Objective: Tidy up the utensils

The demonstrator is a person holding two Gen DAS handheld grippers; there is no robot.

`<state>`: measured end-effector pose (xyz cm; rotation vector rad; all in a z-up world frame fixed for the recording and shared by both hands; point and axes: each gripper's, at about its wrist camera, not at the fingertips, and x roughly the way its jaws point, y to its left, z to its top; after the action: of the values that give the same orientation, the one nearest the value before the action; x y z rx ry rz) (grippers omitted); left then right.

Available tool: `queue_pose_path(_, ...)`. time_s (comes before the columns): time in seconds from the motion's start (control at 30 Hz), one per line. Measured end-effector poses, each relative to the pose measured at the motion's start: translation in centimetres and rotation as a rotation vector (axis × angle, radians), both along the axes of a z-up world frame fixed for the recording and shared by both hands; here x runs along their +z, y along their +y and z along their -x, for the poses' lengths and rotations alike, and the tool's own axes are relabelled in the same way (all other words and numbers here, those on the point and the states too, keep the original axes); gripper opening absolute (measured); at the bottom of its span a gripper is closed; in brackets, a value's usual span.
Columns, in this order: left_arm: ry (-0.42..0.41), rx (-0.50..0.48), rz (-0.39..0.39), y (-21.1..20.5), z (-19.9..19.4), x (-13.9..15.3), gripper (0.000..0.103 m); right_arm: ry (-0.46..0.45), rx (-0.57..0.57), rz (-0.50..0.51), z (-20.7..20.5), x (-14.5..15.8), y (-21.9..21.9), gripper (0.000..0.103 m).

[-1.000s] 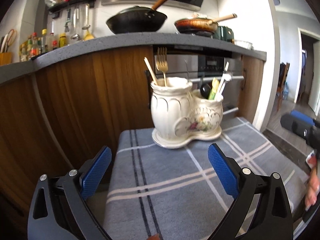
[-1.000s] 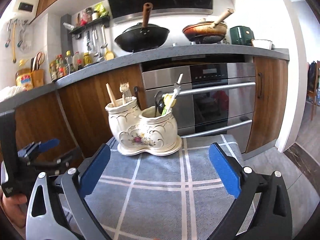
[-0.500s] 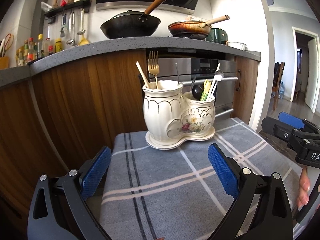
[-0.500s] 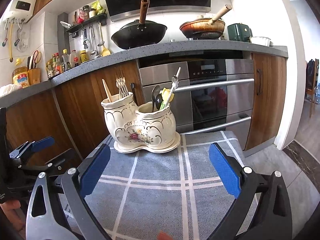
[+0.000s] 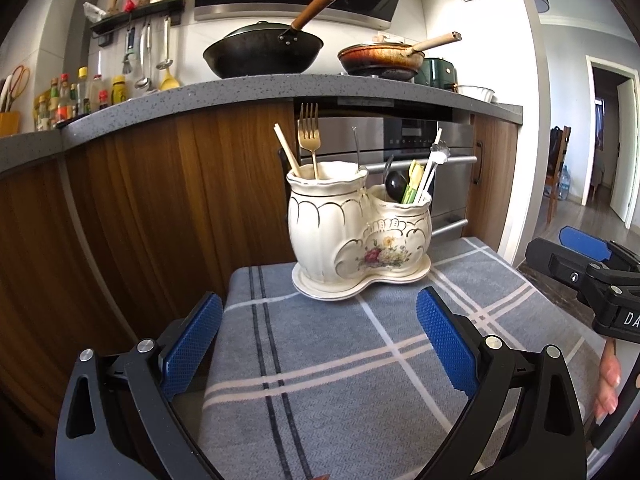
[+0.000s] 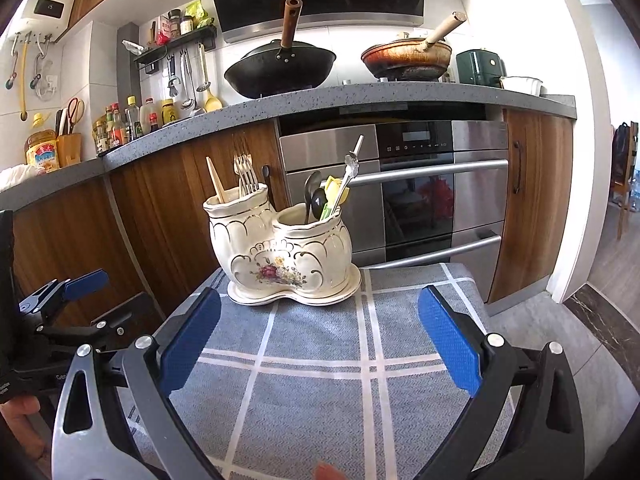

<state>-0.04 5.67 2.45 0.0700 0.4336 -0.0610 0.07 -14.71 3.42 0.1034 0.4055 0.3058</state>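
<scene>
A cream double-pot ceramic utensil holder (image 5: 356, 236) (image 6: 280, 252) stands on a grey plaid cloth (image 5: 360, 360) (image 6: 320, 380) at its far edge. Its taller pot holds a gold fork (image 5: 309, 136) (image 6: 245, 172) and chopsticks (image 5: 286, 150). Its lower pot holds dark spoons (image 5: 394, 184) (image 6: 314, 196), a yellow-green utensil (image 5: 412, 184) and a long silver spoon (image 6: 349, 172). My left gripper (image 5: 320, 340) is open and empty, short of the holder. My right gripper (image 6: 316, 336) is open and empty, also short of it.
Wooden cabinets (image 5: 160, 200) and a steel oven (image 6: 420, 196) stand right behind the cloth-covered table. The counter above carries a black wok (image 5: 264, 54) and a frying pan (image 5: 380, 58). The other gripper shows at the right edge of the left wrist view (image 5: 588, 276) and at the left edge of the right wrist view (image 6: 60, 304).
Both grippers have risen and levelled, so the holder now sits lower and more central in view. Both stayed open and empty. The utensils have not moved.
</scene>
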Motion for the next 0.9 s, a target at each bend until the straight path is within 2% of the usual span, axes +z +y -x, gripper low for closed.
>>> queue_pose_path(0.9, 0.006, -0.008, 0.009, -0.26, -0.2, -0.2, 0.097, 0.005, -0.001, 0.007, -0.36, -0.47, 0.17, 0.097)
